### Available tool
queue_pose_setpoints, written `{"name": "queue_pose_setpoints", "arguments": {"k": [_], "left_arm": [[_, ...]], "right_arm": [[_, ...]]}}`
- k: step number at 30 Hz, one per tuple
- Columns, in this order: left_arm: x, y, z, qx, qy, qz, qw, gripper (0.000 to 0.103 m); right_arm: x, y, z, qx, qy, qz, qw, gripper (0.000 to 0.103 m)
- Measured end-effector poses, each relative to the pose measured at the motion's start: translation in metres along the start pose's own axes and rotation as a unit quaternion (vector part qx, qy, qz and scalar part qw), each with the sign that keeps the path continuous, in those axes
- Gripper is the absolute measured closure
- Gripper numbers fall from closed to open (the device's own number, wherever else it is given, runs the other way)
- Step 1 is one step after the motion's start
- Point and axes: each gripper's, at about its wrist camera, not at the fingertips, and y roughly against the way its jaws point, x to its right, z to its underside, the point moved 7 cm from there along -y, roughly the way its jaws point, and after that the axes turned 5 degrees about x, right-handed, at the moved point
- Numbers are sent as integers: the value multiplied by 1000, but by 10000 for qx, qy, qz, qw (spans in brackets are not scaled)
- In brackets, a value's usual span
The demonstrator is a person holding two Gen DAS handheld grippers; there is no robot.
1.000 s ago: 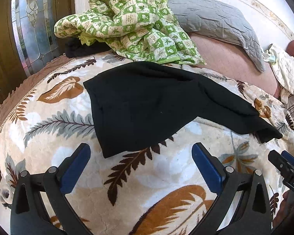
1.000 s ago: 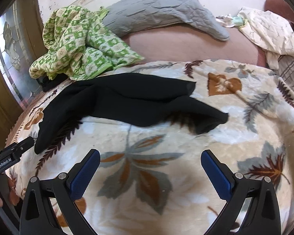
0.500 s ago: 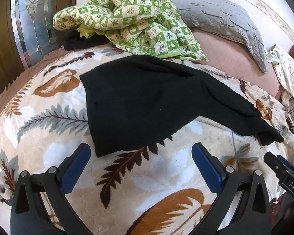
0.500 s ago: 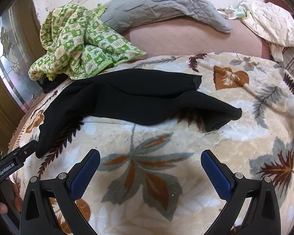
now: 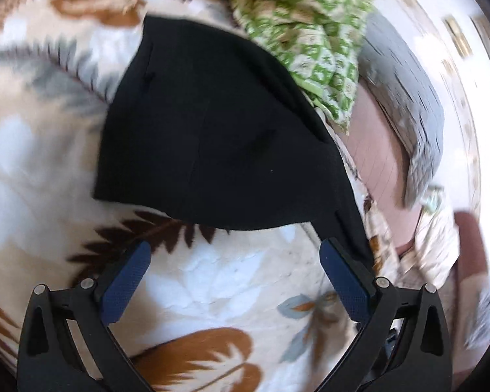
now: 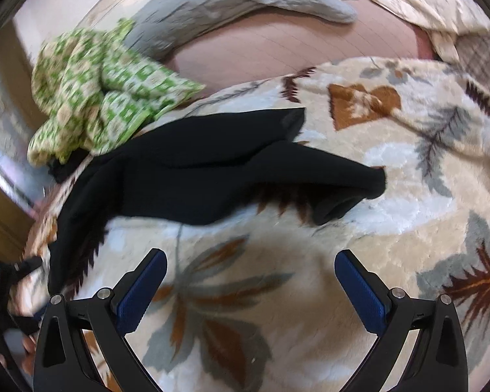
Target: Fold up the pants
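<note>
Black pants lie spread on a leaf-patterned blanket on a bed. In the left wrist view the waist end fills the middle, just beyond my left gripper, which is open and empty with its right finger close to the pants' lower edge. In the right wrist view the pants stretch from lower left to a leg cuff at the right. My right gripper is open and empty, a short way in front of the pants, over the blanket.
A crumpled green-checked cloth lies at the pants' far left end. A grey quilted pillow and pink sheet lie behind. Cream cloth sits at the far right. The left gripper's body shows at the left edge.
The left gripper has moved forward and tilted toward the pants' waist end, which now looks much larger. The right gripper has moved closer to the pants. Both stay open.
</note>
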Motion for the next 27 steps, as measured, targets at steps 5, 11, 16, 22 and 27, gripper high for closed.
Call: {"name": "queue_pose_setpoints", "arguments": {"k": [5, 11, 16, 22, 27], "left_arm": [[-2, -18, -17, 168, 475, 16, 9987, 0], [-6, -32, -38, 308, 798, -15, 9963, 7], [-2, -31, -48, 64, 246, -26, 9997, 77], [1, 19, -55, 80, -493, 110, 9987, 84], [-16, 61, -49, -169, -1103, 31, 9937, 86]], "right_arm": [[14, -20, -13, -53, -573, -249, 9980, 1], [28, -49, -34, 135, -1501, -774, 9856, 48], [36, -56, -39, 112, -1696, -928, 9811, 99], [24, 9, -51, 560, -975, -987, 9887, 99], [39, 86, -42, 640, -534, -938, 9921, 99]]}}
